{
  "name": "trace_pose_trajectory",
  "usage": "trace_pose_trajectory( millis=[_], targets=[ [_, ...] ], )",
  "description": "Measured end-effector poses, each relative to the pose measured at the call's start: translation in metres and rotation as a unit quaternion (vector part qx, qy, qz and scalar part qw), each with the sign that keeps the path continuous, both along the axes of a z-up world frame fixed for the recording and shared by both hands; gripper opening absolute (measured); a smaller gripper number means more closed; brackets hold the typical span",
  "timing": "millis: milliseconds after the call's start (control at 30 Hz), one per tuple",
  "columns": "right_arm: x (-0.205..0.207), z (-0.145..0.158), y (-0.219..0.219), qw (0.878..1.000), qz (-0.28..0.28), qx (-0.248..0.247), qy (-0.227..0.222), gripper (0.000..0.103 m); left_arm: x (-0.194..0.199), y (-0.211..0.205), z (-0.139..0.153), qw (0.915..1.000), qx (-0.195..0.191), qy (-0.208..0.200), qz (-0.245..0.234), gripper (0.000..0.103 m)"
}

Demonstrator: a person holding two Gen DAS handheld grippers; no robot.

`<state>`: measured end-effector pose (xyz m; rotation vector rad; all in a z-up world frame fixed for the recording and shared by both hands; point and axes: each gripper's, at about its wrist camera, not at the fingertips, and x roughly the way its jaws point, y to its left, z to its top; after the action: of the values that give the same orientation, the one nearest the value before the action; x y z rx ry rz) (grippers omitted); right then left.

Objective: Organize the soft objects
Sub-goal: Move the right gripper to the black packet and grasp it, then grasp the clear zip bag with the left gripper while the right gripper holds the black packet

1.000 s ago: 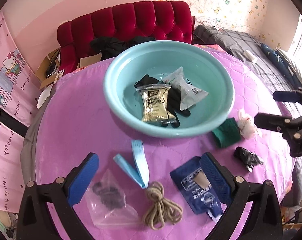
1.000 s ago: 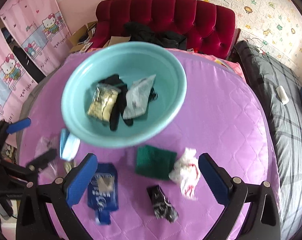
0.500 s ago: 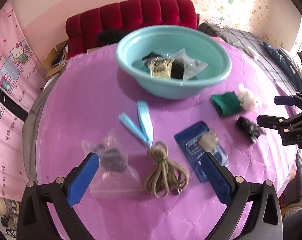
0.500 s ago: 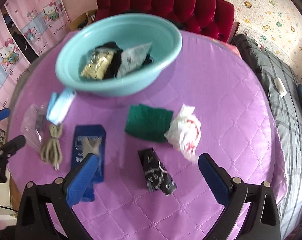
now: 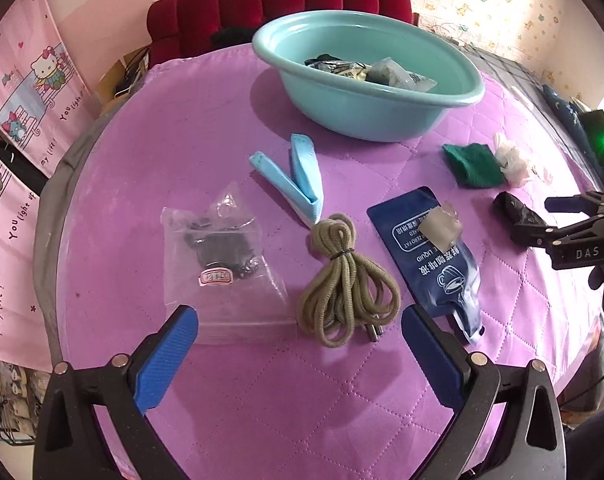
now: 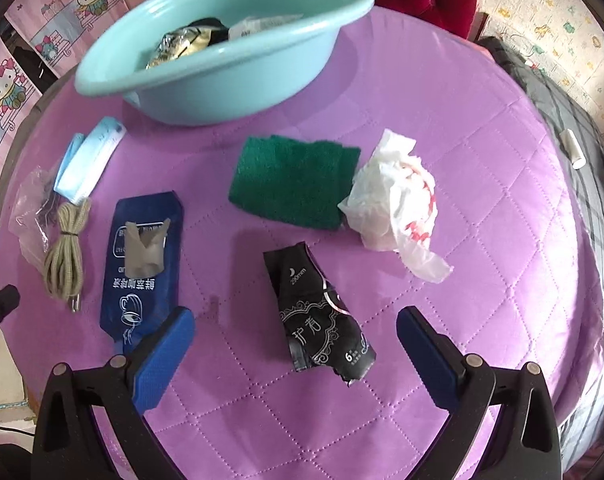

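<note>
We find the left hand-held gripper [image 5: 300, 342] released, its 2 blue pads spread wide above the purple quilted table [image 5: 341, 400], holding nothing. Working left to right in its view: a clear plastic bag [image 5: 222, 268] with dark contents lies nearest the left pad; beside it, a folded light-blue strip [image 5: 298, 176]; a bundled khaki cord [image 5: 341, 276] sits between the pads' line of sight; next, a dark-blue pouch [image 5: 433, 256] lying flat. Behind these stands a teal basin [image 5: 361, 108] already containing several packets. Further right lie a green cloth [image 6: 294, 180], touching a crumpled white plastic bag [image 6: 393, 200]. In front of the cloth, apart from it, lies a black packet [image 6: 321, 316], directly between the pads of the right hand-held gripper [image 6: 296, 344]. That gripper is likewise released and empty, hovering just above the packet without touching it.
</note>
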<state>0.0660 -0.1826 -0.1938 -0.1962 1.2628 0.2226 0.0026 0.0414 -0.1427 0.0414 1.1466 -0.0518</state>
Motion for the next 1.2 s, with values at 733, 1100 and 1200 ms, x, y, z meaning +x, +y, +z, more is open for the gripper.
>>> trace_pose_trajectory(
  millis=[733,1100,1200],
  targets=[
    [0.004,-0.005,0.014,1.000,0.007,0.009,0.008,0.020,-0.002,0.051,-0.018,0.9963,-0.013,0.022,0.082,0.103],
    [-0.011,0.011,0.018,1.000,-0.003,0.025,0.007,0.017,0.022,0.067,-0.035,0.9930,-0.032,0.042,0.106,0.103],
    [-0.017,0.016,0.016,1.000,-0.003,0.025,0.005,0.017,0.031,0.067,-0.040,0.9926,-0.038,0.044,0.107,0.103]
  ],
)
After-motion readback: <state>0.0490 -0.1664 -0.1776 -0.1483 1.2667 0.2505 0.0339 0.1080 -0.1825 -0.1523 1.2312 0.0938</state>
